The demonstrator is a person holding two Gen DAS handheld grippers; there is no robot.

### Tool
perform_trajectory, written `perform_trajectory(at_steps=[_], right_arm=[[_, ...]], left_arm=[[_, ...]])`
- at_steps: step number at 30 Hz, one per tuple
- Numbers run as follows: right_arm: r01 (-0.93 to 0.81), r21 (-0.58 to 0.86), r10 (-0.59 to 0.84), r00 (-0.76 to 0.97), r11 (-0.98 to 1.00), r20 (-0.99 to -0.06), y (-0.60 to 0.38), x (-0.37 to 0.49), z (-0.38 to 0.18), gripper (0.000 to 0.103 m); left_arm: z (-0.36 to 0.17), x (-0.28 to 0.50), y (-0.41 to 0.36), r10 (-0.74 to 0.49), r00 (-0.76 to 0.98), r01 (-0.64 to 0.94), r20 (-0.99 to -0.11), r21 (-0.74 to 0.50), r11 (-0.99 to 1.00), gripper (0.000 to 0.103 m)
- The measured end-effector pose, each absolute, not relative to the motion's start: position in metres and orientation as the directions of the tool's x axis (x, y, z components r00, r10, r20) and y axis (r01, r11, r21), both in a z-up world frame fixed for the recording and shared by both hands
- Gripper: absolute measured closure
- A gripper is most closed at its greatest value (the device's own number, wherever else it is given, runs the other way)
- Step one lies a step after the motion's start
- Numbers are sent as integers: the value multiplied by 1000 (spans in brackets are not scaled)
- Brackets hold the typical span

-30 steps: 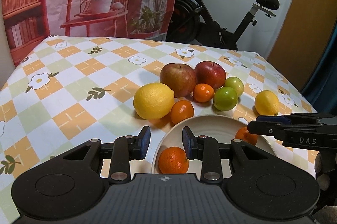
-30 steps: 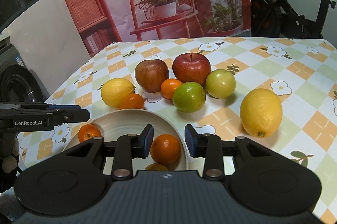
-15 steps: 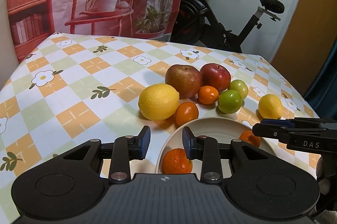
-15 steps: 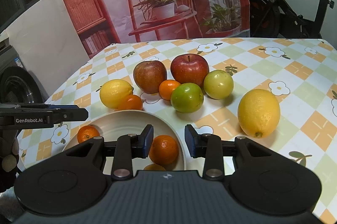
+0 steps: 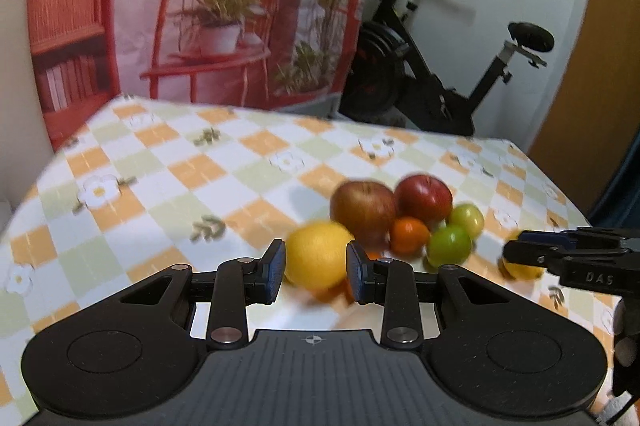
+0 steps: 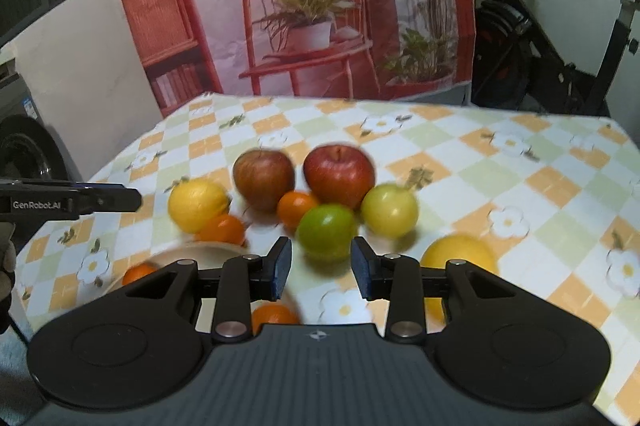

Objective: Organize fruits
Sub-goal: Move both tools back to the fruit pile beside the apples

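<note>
Fruit lies clustered on the checked tablecloth (image 5: 168, 186): two red apples (image 6: 339, 175), two green apples (image 6: 326, 231), two lemons (image 6: 197, 204) and tangerines (image 6: 296, 208). A cream bowl (image 6: 188, 252) near the front edge holds tangerines (image 6: 138, 272), mostly hidden behind the gripper body. My left gripper (image 5: 316, 272) is open and empty, raised, with the left lemon (image 5: 318, 252) seen between its fingers. My right gripper (image 6: 321, 268) is open and empty, above the bowl's right side, with a green apple beyond it.
An exercise bike (image 5: 440, 82) stands behind the table's far right edge. A printed backdrop with a red chair (image 6: 304, 26) hangs behind the table. The other lemon (image 6: 458, 258) lies at the right, near my right gripper.
Both grippers have lifted and tilted upward, so the bowl has dropped low in both views. Both stay open and empty. The fruit has not moved.
</note>
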State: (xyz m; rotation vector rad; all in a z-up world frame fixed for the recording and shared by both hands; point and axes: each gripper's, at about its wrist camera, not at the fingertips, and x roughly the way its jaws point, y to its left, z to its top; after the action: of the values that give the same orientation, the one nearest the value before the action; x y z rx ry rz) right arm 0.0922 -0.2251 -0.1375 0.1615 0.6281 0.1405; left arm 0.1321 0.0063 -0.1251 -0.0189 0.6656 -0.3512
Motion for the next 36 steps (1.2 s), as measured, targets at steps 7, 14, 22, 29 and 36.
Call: perform_trajectory(at_steps=[7, 14, 22, 29, 36], right_arm=[[-68, 140, 134, 827, 988, -546, -240, 108, -118, 66], [-81, 126, 136, 842, 989, -522, -239, 129, -108, 66], [-125, 160, 192, 823, 979, -535, -229, 142, -118, 66], [-101, 198, 197, 805, 975, -559, -238, 135, -137, 66], [-83, 235, 207, 795, 968, -571, -243, 134, -148, 66]], left_arm=[[-119, 141, 2, -271, 758, 247, -593, -123, 961, 68], [-115, 154, 5, -256, 756, 242, -602, -106, 964, 68], [-124, 163, 5, -309, 700, 296, -644, -132, 946, 68], [-137, 166, -2, -308, 682, 304, -664, -125, 944, 68], [-135, 159, -21, -353, 649, 390, -674, -102, 915, 68]])
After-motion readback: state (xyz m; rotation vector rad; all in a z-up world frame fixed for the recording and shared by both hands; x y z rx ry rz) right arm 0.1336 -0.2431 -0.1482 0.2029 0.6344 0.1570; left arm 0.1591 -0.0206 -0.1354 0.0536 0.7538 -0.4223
